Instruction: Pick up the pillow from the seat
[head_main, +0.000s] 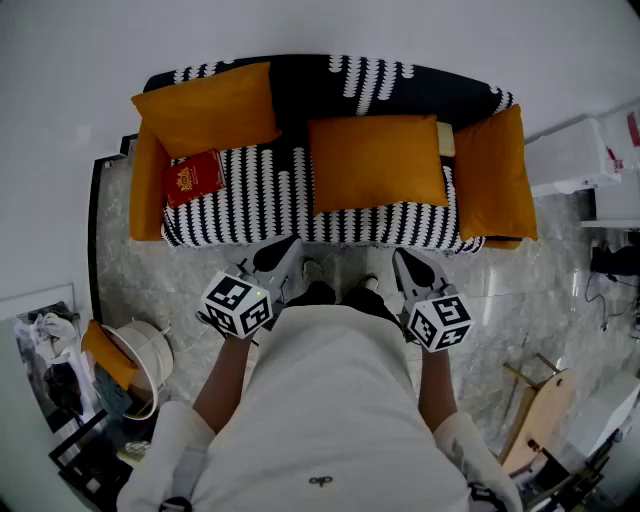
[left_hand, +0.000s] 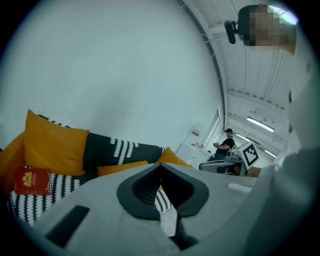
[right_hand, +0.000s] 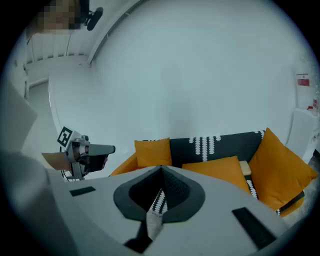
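We see a grey marbled stone floor (head_main: 200, 270) below a plain white wall (head_main: 320, 30). Against that wall stands a black-and-white patterned fabric sofa (head_main: 250, 195), which we take as our landmark. Beyond the sofa's right end stands a white cabinet (head_main: 572, 152). On the floor in front of the sofa's left end sits a round white basket (head_main: 145, 352), and in front of its right end a pale wooden frame (head_main: 540, 415).

On the sofa's seat, right of its middle, lies the flat rectangular orange fabric pillow (head_main: 377, 160). A 2nd orange pillow (head_main: 207, 108) leans against the backrest near the sofa's left end. 2 orange side cushions (head_main: 492, 170) pad the sofa's arms. A small red booklet with gold print (head_main: 194, 177) lies on the seat near the sofa's left end, just in front of the 2nd pillow. The person in a white shirt (head_main: 330, 400) stands close before the sofa's front edge.

The grey left gripper (head_main: 288, 248) and the grey right gripper (head_main: 403, 258) hang just in front of the sofa's front edge and point toward it. They are apart from each other and apart from the seat pillow. In each gripper view we see the 2 jaws pressed together with nothing between them. Neither gripper touches the sofa.
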